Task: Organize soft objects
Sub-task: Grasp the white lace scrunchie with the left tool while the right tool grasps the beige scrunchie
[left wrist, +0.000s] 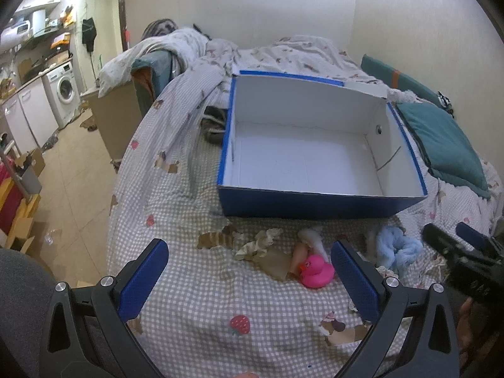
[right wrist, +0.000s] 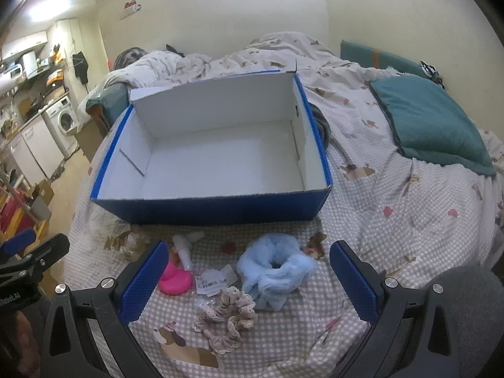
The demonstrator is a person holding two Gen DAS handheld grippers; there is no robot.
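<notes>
An open blue box [left wrist: 302, 209] with a white, empty inside stands on the bed; it also shows in the right wrist view [right wrist: 208, 212]. In front of it lie a pink rubber duck [left wrist: 316, 271] [right wrist: 176, 278], a fluffy light-blue scrunchie [left wrist: 397, 249] [right wrist: 275, 267], a beige lace scrunchie [right wrist: 228, 315], a cream scrunchie [left wrist: 260, 244] and a small white-and-peach soft toy [left wrist: 310, 242] [right wrist: 186, 250]. My left gripper [left wrist: 249, 263] is open and empty, just before the duck. My right gripper [right wrist: 249, 263] is open and empty, over the blue and beige scrunchies.
The checked bedspread [left wrist: 201, 308] covers the bed. A teal cushion [right wrist: 431, 126] lies at the right, rumpled bedding [left wrist: 283, 53] behind the box. A paper tag [right wrist: 215, 278] lies by the duck. The bed's left edge drops to a tiled floor [left wrist: 72, 170] with cardboard boxes.
</notes>
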